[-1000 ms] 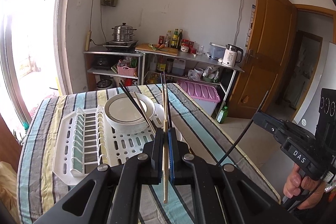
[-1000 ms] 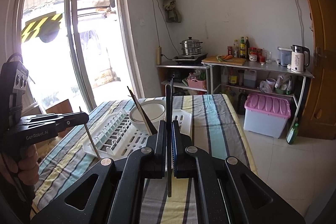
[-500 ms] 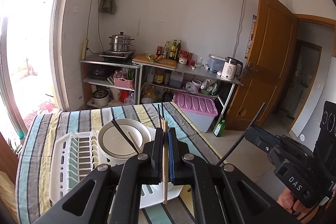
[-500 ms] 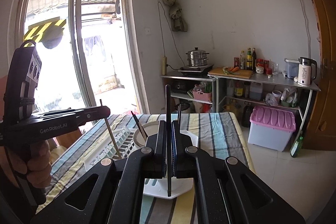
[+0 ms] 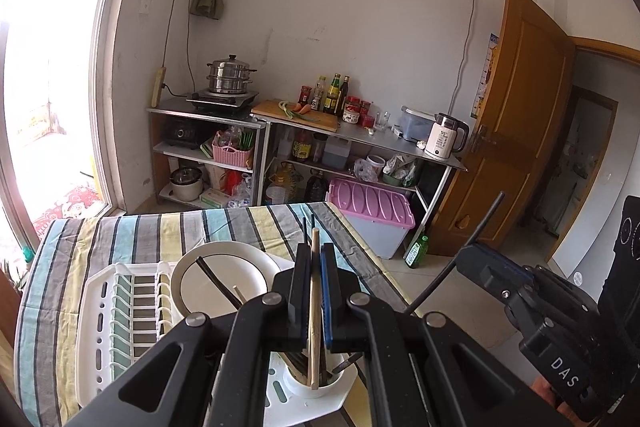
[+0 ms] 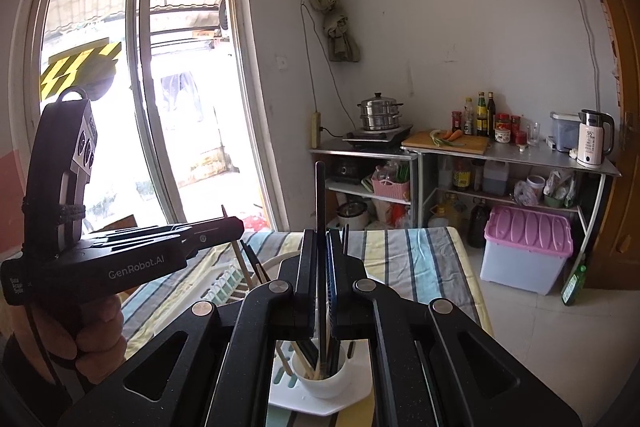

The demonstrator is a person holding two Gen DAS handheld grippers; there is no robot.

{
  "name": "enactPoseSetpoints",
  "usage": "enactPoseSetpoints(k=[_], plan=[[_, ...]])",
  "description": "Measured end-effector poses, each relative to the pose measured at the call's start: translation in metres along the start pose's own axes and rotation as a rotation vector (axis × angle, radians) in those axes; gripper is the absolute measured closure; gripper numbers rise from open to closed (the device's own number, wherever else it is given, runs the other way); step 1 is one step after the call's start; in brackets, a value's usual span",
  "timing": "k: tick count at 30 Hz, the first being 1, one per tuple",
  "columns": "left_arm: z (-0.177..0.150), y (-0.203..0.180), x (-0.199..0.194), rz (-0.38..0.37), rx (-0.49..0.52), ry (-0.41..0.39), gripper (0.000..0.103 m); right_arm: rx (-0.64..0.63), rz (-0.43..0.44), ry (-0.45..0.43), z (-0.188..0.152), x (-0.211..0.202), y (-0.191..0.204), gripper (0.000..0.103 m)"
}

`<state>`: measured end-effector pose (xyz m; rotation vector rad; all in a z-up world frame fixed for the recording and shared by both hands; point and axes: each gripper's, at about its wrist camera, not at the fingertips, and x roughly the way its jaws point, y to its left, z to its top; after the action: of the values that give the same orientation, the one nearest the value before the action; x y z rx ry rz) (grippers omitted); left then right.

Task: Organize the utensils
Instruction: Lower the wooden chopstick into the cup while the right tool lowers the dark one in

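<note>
Your left gripper clamps a wooden chopstick, your right gripper a black chopstick; both tips sit in the white holder cup at the rack's near corner.

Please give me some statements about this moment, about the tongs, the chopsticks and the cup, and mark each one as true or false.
1. The left tongs are shut on a light wooden chopstick. True.
2. The right tongs are open and hold nothing. False: they are shut on a black chopstick.
3. The lower end of the wooden chopstick reaches into the white cup at the corner of the drying rack. True.
4. The white cup is empty. False: several chopsticks already stand in it.
5. A black chopstick lies across the white bowl in the rack. True.
</note>
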<state>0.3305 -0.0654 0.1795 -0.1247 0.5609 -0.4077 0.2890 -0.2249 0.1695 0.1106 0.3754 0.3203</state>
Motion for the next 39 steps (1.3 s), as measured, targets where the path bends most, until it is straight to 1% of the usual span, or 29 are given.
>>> enactPoseSetpoints(k=[4,9,19,22,29,39], plan=[[-0.003,0.007,0.016,-0.009,-0.023,0.011,0.099,0.005,0.002,0.022,-0.005,0.014,-0.003,0.099],[-0.013,0.016,0.039,-0.012,-0.047,0.049,0.099,0.018,0.001,0.057,-0.014,0.028,-0.01,0.099],[-0.037,0.031,0.069,0.009,-0.067,0.112,0.099,0.037,-0.007,0.111,-0.03,0.047,-0.019,0.099],[-0.044,0.034,0.074,0.017,-0.068,0.127,0.099,0.041,-0.014,0.107,-0.031,0.048,-0.021,0.099],[-0.047,0.038,0.072,0.038,-0.061,0.115,0.099,0.036,-0.033,0.116,-0.032,0.052,-0.021,0.099],[-0.047,0.041,0.066,0.056,-0.051,0.113,0.098,0.061,-0.012,0.13,-0.03,0.052,-0.027,0.099]])
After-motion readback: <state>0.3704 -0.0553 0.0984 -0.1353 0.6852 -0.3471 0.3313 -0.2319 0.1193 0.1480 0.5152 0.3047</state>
